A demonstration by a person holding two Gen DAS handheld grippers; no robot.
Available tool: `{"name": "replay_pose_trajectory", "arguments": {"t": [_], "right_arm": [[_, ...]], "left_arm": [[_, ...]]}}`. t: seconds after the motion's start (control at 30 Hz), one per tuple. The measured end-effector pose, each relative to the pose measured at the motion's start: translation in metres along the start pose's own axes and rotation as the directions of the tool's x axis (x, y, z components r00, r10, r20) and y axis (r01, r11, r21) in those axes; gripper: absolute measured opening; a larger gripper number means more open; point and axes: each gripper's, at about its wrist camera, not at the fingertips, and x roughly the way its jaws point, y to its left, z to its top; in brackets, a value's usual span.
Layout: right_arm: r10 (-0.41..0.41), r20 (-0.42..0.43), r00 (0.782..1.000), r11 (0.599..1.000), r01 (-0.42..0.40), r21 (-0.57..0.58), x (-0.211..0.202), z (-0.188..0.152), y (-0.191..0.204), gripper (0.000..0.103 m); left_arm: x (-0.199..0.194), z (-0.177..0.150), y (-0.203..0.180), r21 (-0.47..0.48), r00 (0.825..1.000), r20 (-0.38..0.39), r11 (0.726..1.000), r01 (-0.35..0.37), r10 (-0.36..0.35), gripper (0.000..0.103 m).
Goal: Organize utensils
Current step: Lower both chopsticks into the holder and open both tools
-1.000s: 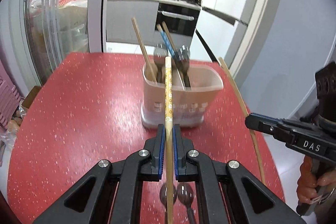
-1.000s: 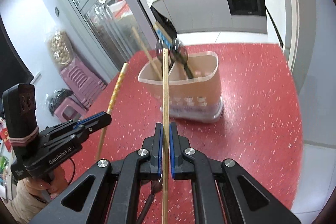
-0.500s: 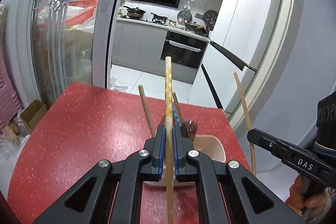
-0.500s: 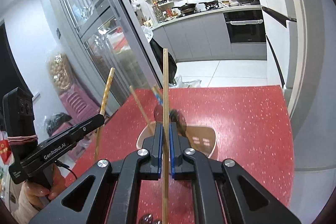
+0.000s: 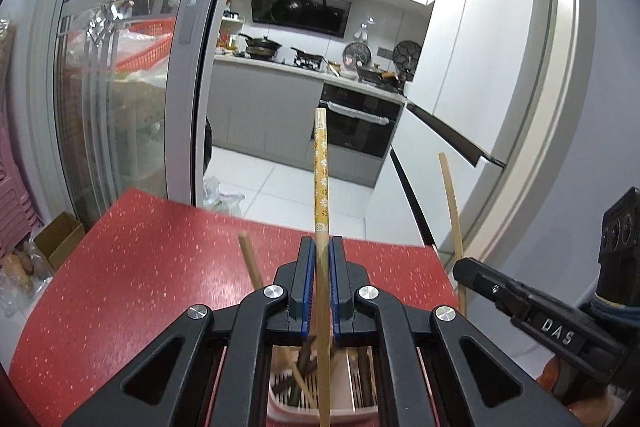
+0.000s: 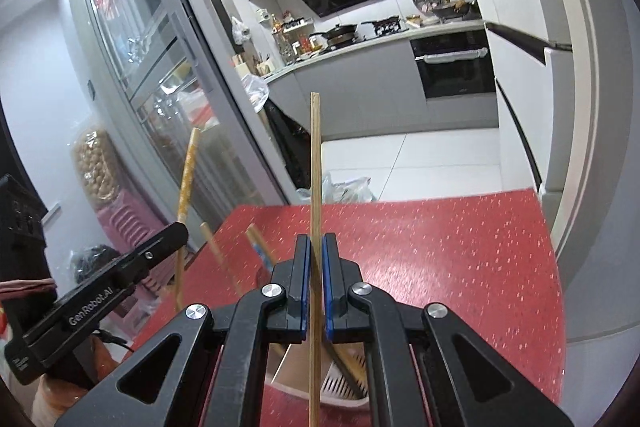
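My left gripper [image 5: 320,247] is shut on a yellow flower-patterned chopstick [image 5: 321,171] held upright. Its lower end reaches into the pink utensil holder [image 5: 280,405] right below the jaws. My right gripper [image 6: 316,243] is shut on a plain wooden chopstick [image 6: 316,163], also upright over the holder [image 6: 344,385]. The holder has several chopsticks and dark utensil handles in it. Each gripper shows in the other's view: the right one [image 5: 464,267] at right, the left one [image 6: 178,231] at left.
The holder stands on a red speckled table [image 5: 160,259]. Its far edge faces a kitchen doorway with a glass sliding door [image 5: 120,99] at left and a white wall [image 5: 560,107] at right. Pink stools [image 6: 128,227] stand beside the table.
Both grippers have tipped upward and moved over the holder. The holder has dropped from mid-view to under the jaws, and both chopsticks now stand upright above it.
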Motion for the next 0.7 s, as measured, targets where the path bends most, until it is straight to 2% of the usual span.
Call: {"name": "replay_pose_trajectory", "arguments": {"t": [0.13, 0.33, 0.47, 0.7], "right_arm": [[-0.029, 0.048, 0.998, 0.999, 0.031, -0.033, 0.014, 0.002, 0.003, 0.006], [-0.081, 0.120, 0.989, 0.992, 0.092, -0.091, 0.031, -0.003, 0.008, 0.006], [-0.109, 0.155, 0.982, 0.980, 0.132, -0.147, 0.040, -0.013, 0.012, 0.006], [-0.145, 0.174, 0.974, 0.962, 0.180, -0.206, 0.051, -0.032, 0.012, 0.006]], "left_arm": [[0.010, 0.007, 0.004, -0.030, 0.999, 0.047, 0.999, -0.010, 0.012, 0.032], [0.030, 0.001, 0.009, -0.032, 0.992, 0.096, 0.997, -0.075, 0.078, 0.032], [0.039, -0.007, 0.012, -0.054, 0.990, 0.122, 0.996, -0.066, 0.073, 0.032], [0.047, -0.022, 0.008, -0.021, 0.981, 0.181, 0.998, -0.067, 0.070, 0.032]]}}
